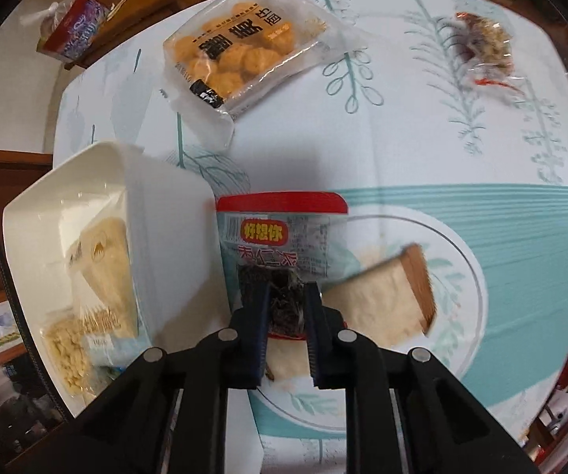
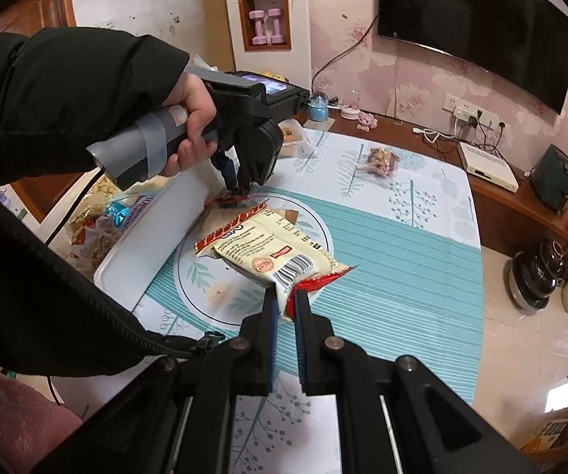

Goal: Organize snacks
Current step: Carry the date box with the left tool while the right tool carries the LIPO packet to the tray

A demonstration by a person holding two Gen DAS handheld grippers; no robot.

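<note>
My left gripper (image 1: pixel 285 296) points down and is shut on a clear packet with red ends and a dark filling (image 1: pixel 280 237), held just above the tablecloth beside the white tray (image 1: pixel 66 166). In the right wrist view the same gripper (image 2: pixel 236 193) sits in a hand at the tray's (image 2: pixel 157 233) far corner, with the packet's red end (image 2: pixel 224 202) under it. My right gripper (image 2: pixel 285 300) is shut on the red end of a cream snack packet (image 2: pixel 268 252), lifted over the tablecloth's round print. A wrapped cake slice (image 1: pixel 386 300) lies below the left gripper.
The tray holds several snack packets (image 1: pixel 98 276). A bag of golden round snacks (image 1: pixel 240 51) lies beyond the tray, and a small clear-wrapped snack (image 1: pixel 485 47) at the far right. A black sleeve (image 2: pixel 66 91) crosses the left side. Wooden furniture with a white box (image 2: pixel 489 166) borders the table.
</note>
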